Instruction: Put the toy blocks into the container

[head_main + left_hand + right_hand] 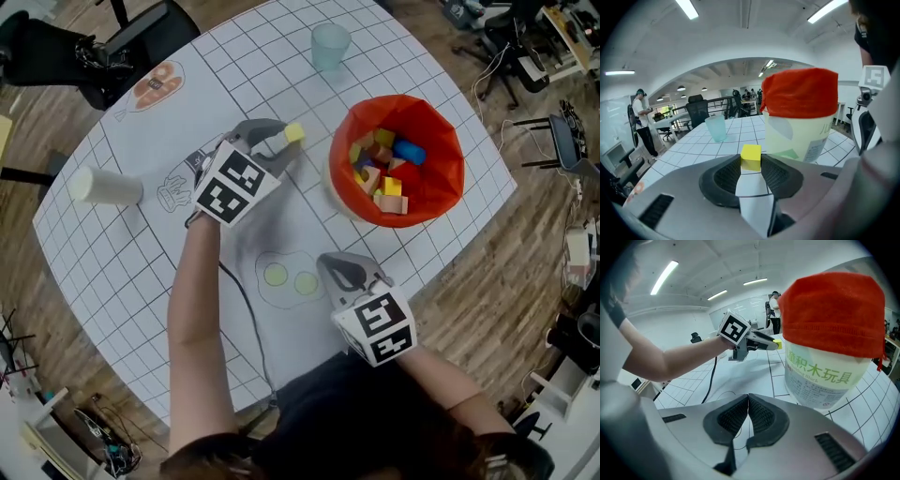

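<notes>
Head view: gridded table (262, 84) on wood floor (487, 309); left hand-held gripper (284, 142) clamps yellow block (294, 133), right hand-held gripper (329, 261) closed.

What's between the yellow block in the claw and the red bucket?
Nothing. The head view shows only bare grid mat between the yellow block in the left claw and the red bucket.

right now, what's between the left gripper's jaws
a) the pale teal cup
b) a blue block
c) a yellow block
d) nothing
c: in the left gripper view, the left gripper has both pads pressed on a small yellow block, and the head view shows it held to the side of the red-lined container, not yet over it.
</notes>
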The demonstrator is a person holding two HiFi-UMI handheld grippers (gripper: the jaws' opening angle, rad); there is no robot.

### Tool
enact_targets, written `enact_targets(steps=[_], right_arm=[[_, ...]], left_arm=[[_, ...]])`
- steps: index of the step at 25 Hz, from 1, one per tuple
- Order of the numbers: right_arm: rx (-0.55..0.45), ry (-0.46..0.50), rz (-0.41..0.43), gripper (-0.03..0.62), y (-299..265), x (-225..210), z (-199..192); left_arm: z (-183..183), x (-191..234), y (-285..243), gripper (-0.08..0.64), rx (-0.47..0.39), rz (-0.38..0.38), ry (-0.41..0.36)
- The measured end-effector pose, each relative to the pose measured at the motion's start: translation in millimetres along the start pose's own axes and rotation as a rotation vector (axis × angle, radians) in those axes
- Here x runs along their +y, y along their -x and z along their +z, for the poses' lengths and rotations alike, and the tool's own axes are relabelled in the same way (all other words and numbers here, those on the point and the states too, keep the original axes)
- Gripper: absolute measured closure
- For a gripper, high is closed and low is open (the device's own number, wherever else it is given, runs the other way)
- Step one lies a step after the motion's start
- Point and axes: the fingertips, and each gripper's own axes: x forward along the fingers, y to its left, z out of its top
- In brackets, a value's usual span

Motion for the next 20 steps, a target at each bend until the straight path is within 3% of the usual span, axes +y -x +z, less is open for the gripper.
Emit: enact_targets(steps=[5,12,16,20], right_arm=[[-0.029,0.013,0.021,0.575,19.8,0.7,1.4],[-0.111,0.025,0.053,0.575,42.0,-6.7,3.3],[-0.127,0.038,0.076,0.575,60.0,-5.3,0.6],[-0.150,0.048,0.083,0.575,76.0,-8.4,0.3]], left_arm=[[31.3,-9.0,41.9,0.410,-0.029,0.056,-0.003],[98.0,-35.3,79.8,0.410,-0.080,0.101,-0.074],[146.2,-59.5,90.7,0.410,-0.148,0.072,-0.090],[176.8,-86.0,81.9,0.409,-0.159,0.016,-0.135]])
